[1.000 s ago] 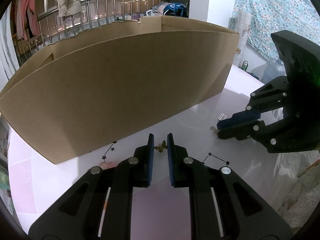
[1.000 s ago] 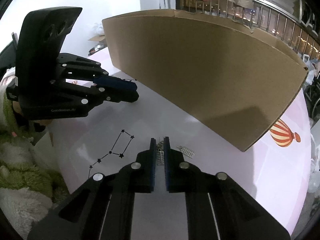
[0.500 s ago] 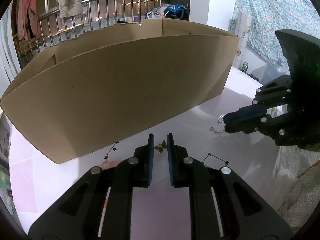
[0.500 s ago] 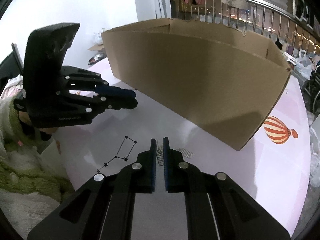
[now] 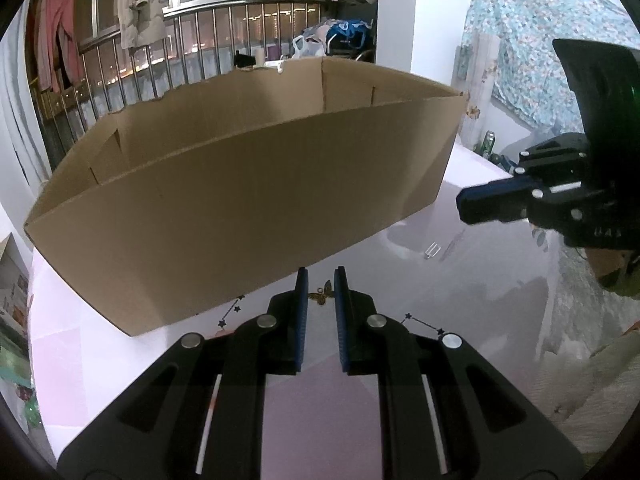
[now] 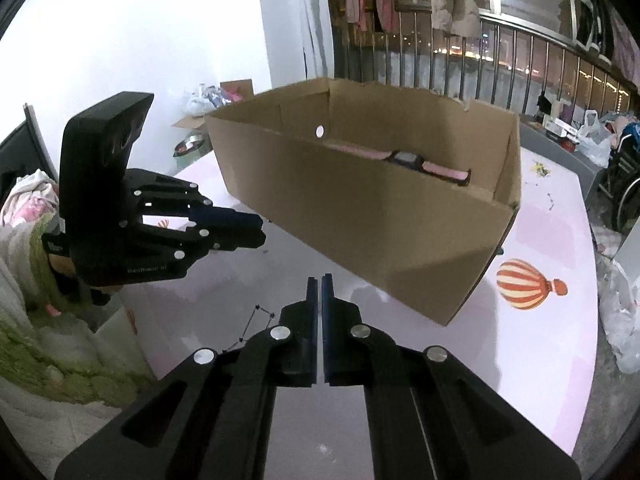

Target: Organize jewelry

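Note:
A brown cardboard box (image 5: 248, 200) stands on the pink table; it also shows in the right wrist view (image 6: 360, 216), holding a pink-strapped watch (image 6: 424, 164). My left gripper (image 5: 321, 280) hovers low near the box's front wall, jaws slightly apart around a small gold butterfly piece (image 5: 322, 294). A small silver clip (image 5: 433, 249) lies on the table to the right. My right gripper (image 6: 320, 280) is raised above the table, jaws nearly together; whatever it pinches is hidden. It also shows from the side in the left wrist view (image 5: 464, 204).
A hot-air balloon print (image 6: 528, 284) and star constellation print (image 5: 424, 324) mark the table (image 6: 500, 360). A green fuzzy cloth (image 6: 48, 344) lies at the table's left edge. A railing with hung clothes (image 5: 132, 12) stands behind the box.
My right gripper has lifted up from the table with its jaws closed, leaving the silver clip behind, and now sees into the box. My left gripper has barely moved.

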`<state>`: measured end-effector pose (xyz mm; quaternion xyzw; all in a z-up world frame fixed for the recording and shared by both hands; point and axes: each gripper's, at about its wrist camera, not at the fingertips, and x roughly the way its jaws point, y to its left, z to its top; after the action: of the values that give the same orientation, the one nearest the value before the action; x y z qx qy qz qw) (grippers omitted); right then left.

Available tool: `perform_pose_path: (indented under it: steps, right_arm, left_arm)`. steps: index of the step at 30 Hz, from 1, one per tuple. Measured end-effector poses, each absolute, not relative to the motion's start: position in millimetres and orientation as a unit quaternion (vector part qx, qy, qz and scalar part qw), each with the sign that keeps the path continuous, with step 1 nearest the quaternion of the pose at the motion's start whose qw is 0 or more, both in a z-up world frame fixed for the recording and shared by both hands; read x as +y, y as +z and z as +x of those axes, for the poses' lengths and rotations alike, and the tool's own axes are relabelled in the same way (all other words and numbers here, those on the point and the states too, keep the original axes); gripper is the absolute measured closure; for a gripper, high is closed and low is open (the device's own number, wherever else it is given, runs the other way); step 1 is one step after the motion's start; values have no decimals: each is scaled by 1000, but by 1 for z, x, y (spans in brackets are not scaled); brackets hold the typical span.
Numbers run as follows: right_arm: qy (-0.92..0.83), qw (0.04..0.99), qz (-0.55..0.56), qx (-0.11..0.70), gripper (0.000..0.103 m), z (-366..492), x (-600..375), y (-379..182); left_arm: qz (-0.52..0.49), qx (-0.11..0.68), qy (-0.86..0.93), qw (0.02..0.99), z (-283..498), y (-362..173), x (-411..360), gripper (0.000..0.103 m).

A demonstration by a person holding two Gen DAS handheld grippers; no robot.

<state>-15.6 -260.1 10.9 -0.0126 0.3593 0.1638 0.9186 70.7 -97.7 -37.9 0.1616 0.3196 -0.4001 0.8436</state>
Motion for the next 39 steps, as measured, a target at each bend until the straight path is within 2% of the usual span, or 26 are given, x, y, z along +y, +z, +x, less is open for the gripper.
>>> perform_pose_path:
  steps: [8,12,15,16,17,18,28,30,34,39]
  right_arm:
    - [161,927,-20,337,101,-20,-261,24]
    - [173,919,2,355,101,-15,-266,18]
    - [182,909,6,374,88,-12,-260,8]
    - [187,906,2,380,78,-11,-255,2]
    - [189,904,-3,383,73,-10,-251,-1]
    - [192,902,-10,388,72,-8,-247,-5]
    - [209,882,-68,417,73,10,-227,-33]
    - [213,879,-78,420,75,13,-224,-35]
    - [230,873,-80,423,95,14,-220,-38]
    - [234,874,-64,420,99,16,-222,-35]
  left_arm:
    - [165,298,-404,849,61,-19,-93,91]
    - [163,300,-403,849,57,-20,-92,91]
    - [159,306,-403,848,57,-23,-92,91]
    - [159,308,-404,847,58,-24,-91,91]
    - [159,310,-405,846,58,-25,-91,91]
    - [160,311,-405,845,58,-27,-92,91]
    - [156,326,-401,842,69,-36,-93,91]
    - [156,329,-401,841,72,-36,-96,91]
    - [157,332,-402,839,75,-40,-98,91]
    - [155,335,-401,838,77,-42,-99,91]
